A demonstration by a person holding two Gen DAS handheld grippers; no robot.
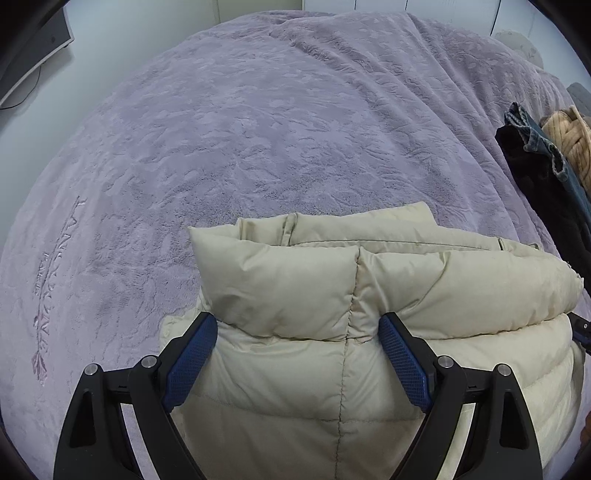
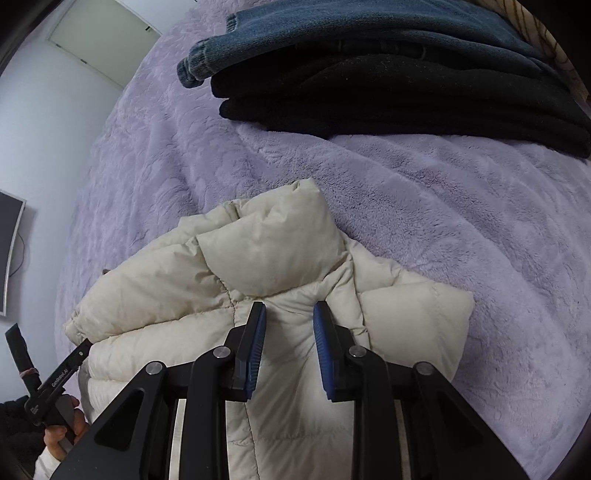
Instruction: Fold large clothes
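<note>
A cream puffer jacket (image 1: pixel 332 314) lies folded in a bundle on a lilac fleece blanket (image 1: pixel 240 129). My left gripper (image 1: pixel 297 325) is open, its blue pads wide apart on either side of the jacket's padded fold. In the right wrist view the same jacket (image 2: pixel 258 251) lies below my right gripper (image 2: pixel 289 317), whose jaws stand open with a narrower gap over the jacket near its collar. Neither gripper clamps the fabric. The left gripper's body (image 2: pixel 55 380) and the hand holding it show at the lower left of the right wrist view.
A stack of folded clothes lies on the blanket beyond the jacket: blue jeans (image 2: pixel 369 33) on black garments (image 2: pixel 388 96), with a tan knit (image 1: pixel 569 136) beside them. A monitor (image 2: pixel 9 251) hangs on the wall to the left.
</note>
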